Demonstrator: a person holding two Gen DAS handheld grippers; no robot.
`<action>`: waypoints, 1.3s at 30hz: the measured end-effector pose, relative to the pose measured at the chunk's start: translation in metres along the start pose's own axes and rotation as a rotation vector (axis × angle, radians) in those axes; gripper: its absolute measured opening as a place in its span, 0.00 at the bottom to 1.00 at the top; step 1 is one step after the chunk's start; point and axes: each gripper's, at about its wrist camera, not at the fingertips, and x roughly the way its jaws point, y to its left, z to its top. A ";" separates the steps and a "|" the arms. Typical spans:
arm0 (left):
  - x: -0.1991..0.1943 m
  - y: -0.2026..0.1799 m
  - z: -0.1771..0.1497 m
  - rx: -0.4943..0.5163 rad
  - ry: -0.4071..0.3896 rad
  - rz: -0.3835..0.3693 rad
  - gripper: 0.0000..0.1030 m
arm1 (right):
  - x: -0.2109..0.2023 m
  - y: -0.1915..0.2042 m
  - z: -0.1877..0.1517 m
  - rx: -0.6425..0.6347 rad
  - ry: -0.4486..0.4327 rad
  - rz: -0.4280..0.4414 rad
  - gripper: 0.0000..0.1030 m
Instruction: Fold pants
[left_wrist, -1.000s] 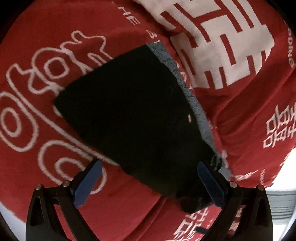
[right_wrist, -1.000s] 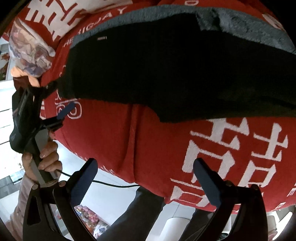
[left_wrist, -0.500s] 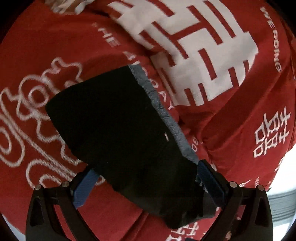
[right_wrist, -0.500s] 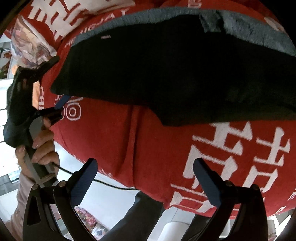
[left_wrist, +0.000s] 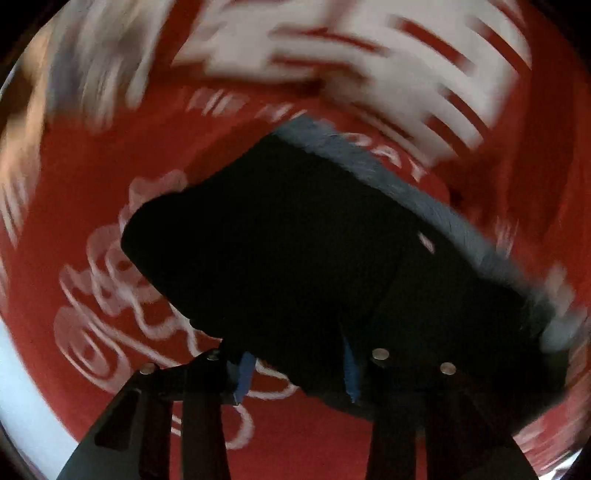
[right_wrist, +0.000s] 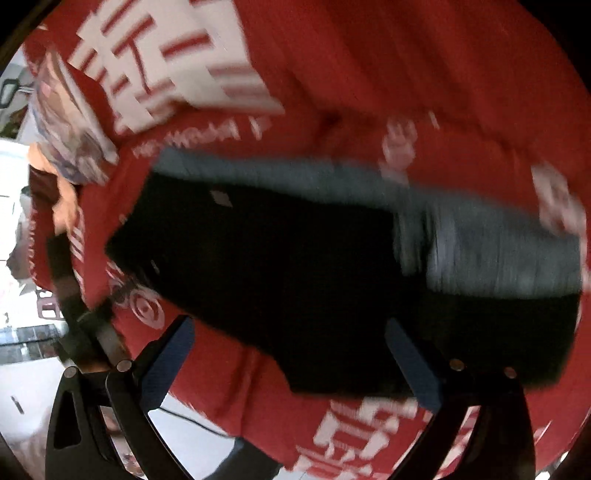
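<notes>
The black pants (left_wrist: 295, 258) are lying folded on a red blanket (left_wrist: 92, 192) printed with white characters and swirls. In the left wrist view they are filling the centre and stretching toward 4 o'clock, with a grey inner band (left_wrist: 406, 181) running along their edge from 12 toward 4 o'clock. In the right wrist view the pants (right_wrist: 277, 266) are spreading across the middle from 9 to 3 o'clock, the grey band (right_wrist: 498, 243) showing along the upper side toward 3 o'clock.

The left gripper (left_wrist: 295, 373) is sitting at 6 o'clock with its blue-padded fingers (left_wrist: 244, 373) drawn close together, pinching the near edge of the pants between them. The right gripper (right_wrist: 291, 365) is standing wide open at 6 o'clock, its fingers (right_wrist: 166, 365) framing the near edge of the pants and holding nothing; whether they are touching the cloth cannot be told.

Both views are heavily motion-blurred. At 9 o'clock in the right wrist view a dark handheld device is showing beside the blanket's edge.
</notes>
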 end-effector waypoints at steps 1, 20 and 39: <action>-0.005 -0.021 -0.008 0.148 -0.060 0.095 0.38 | -0.003 0.009 0.012 -0.025 0.001 0.013 1.00; -0.016 -0.056 -0.042 0.521 -0.201 0.270 0.38 | 0.143 0.194 0.075 -0.378 0.537 -0.002 0.23; -0.156 -0.257 -0.058 0.734 -0.421 0.004 0.38 | -0.097 -0.066 -0.015 0.004 -0.091 0.466 0.21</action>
